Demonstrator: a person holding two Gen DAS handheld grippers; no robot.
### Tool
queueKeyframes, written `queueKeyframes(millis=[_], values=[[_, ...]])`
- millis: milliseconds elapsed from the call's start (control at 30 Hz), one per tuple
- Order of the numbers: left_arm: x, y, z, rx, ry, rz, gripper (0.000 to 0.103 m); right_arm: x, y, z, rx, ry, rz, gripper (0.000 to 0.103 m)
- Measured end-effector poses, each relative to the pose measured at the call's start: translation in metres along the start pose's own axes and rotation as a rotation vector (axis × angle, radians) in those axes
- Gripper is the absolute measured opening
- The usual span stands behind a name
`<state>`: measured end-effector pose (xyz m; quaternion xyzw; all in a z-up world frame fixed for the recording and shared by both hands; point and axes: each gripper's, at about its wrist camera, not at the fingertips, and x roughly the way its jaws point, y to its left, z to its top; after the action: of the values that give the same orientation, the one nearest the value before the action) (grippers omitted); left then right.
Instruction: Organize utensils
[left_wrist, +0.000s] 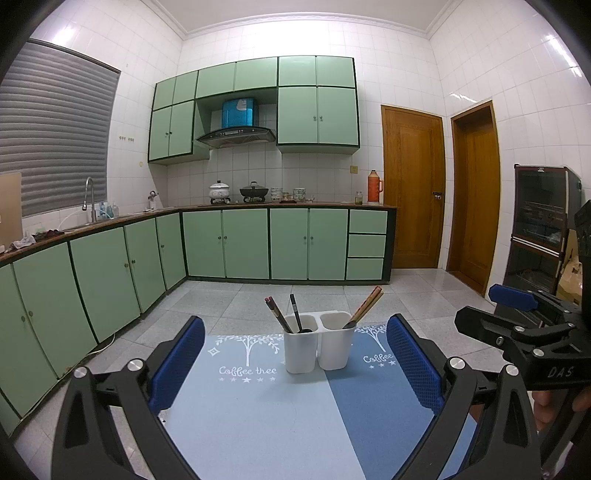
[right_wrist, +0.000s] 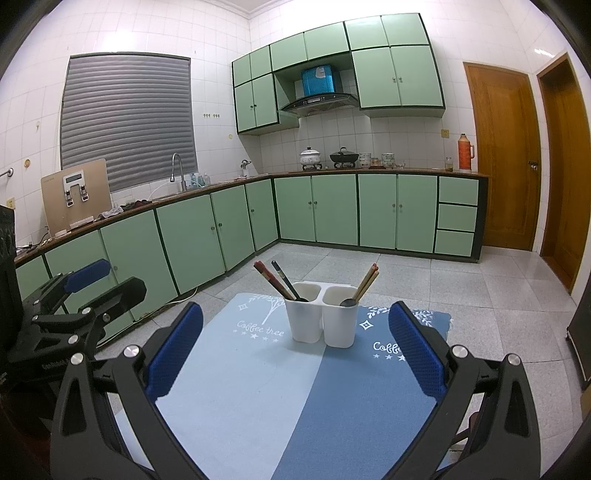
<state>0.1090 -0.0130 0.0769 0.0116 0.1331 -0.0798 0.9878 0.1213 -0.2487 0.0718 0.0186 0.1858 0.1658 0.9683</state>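
Observation:
A white two-compartment utensil holder (left_wrist: 317, 341) (right_wrist: 325, 319) stands at the far end of a blue placemat (left_wrist: 266, 413) (right_wrist: 258, 391). Its left cup holds dark red chopsticks (left_wrist: 277, 314) (right_wrist: 271, 280) and a black spoon (left_wrist: 297, 314) (right_wrist: 288, 286). Its right cup holds light wooden chopsticks (left_wrist: 367, 304) (right_wrist: 367, 282) and a dark spoon (right_wrist: 348, 302). My left gripper (left_wrist: 295, 365) is open and empty, short of the holder. My right gripper (right_wrist: 295, 350) is open and empty, also short of it; it shows at the right of the left wrist view (left_wrist: 513, 299).
The mat lies on a table above a grey tiled floor (left_wrist: 240, 299). Green kitchen cabinets (left_wrist: 243, 242) run along the left and back walls. Two wooden doors (left_wrist: 413, 184) stand at the right. A dark cabinet (left_wrist: 539, 229) stands at the far right.

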Motion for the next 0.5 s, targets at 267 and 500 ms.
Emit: queueKeyframes(millis=[267,500], values=[[-0.0012,0.0011,-0.0005,-0.001,0.001,-0.001,0.097,-0.0001,0.0003,-0.0002,0.001,0.002,-0.001,0.098],[-0.0015,0.0008,-0.0009,-0.008,0.001,-0.008,0.097,0.0004,-0.0005,0.0005,0.001,0.002,-0.001,0.098]])
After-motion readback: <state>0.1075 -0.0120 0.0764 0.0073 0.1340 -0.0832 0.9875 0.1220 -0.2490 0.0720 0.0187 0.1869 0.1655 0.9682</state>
